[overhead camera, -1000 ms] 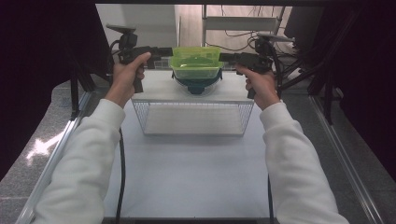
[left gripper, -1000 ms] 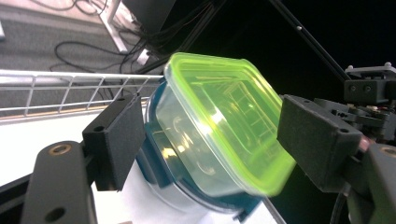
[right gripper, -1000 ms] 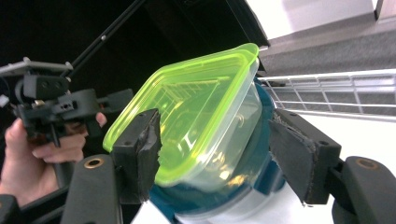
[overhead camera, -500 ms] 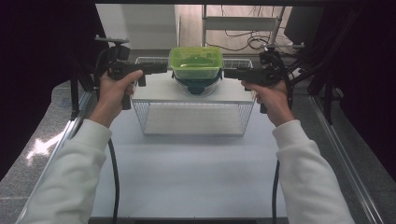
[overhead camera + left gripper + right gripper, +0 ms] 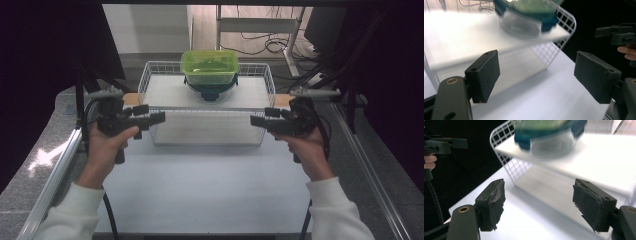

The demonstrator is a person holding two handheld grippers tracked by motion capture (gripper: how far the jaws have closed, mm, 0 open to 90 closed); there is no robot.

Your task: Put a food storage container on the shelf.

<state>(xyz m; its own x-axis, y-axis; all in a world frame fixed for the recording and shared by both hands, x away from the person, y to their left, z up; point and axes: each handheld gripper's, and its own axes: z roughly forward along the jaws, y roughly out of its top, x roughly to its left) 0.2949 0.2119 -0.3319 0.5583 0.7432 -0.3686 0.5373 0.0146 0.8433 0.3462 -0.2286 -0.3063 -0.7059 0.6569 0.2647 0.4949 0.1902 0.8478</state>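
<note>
White worktop (image 5: 200,185) carrying wire basket (image 5: 150,75); green box (image 5: 210,66) sitting on tub inside; left gripper (image 5: 156,118) gaping empty; right gripper (image 5: 257,120) jaws just opening, empty.

Bright white table, dark surround, motion blur up close.

From my seat the matte white tabletop (image 5: 210,185) glows evenly under overhead light, nearly washing out in both gripper views, while black curtains swallow the sides. I see glare on the grey stone ledge (image 5: 37,160) at left. The lime-green lidded plastic container (image 5: 210,66) is sharp from above, but smeared by motion blur in the gripper views, where my black padded jaws stay crisp and soft shadows lie under the white wire basket (image 5: 150,75).
</note>
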